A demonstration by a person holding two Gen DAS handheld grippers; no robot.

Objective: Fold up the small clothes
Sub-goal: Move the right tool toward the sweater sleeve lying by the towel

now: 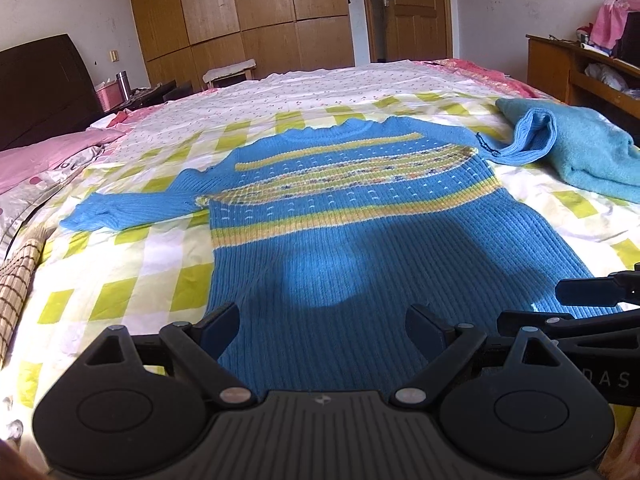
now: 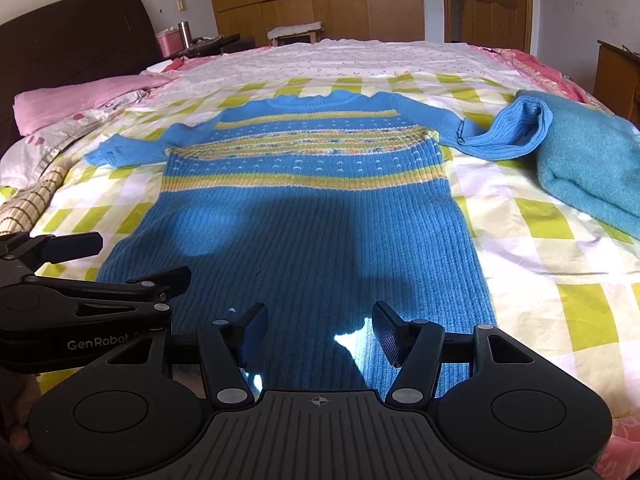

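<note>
A: Sweater [image 1: 340, 208], blue ribbed knit with yellow stripes and a patterned chest band, lies flat and face up on a bed [image 1: 132, 280] covered in a yellow-green and white checked sheet. Its neck points toward the far wardrobe, its hem toward the cameras.

B: Why spread out like that?

A: Probably so the sleeves and sides can be folded in cleanly. The sleeve [image 1: 120, 208] on the viewer's left lies straight out on the sheet. The other sleeve [image 2: 504, 132] runs to the right, and its wide cuff rests against a second garment [image 2: 592, 172], a fuzzy teal knit lying in a heap just beside it.

B: And the tongs?

A: Left gripper [image 1: 320, 332] hovers over the hem, released, jaws wide apart and holding nothing. Right gripper [image 2: 320, 332] sits just beside it, also spread and empty, above the hem. Each one shows at the edge of the other's view.

B: Why there?

A: My guess is that both are lined up at the bottom edge to begin the fold; none is made yet
</note>
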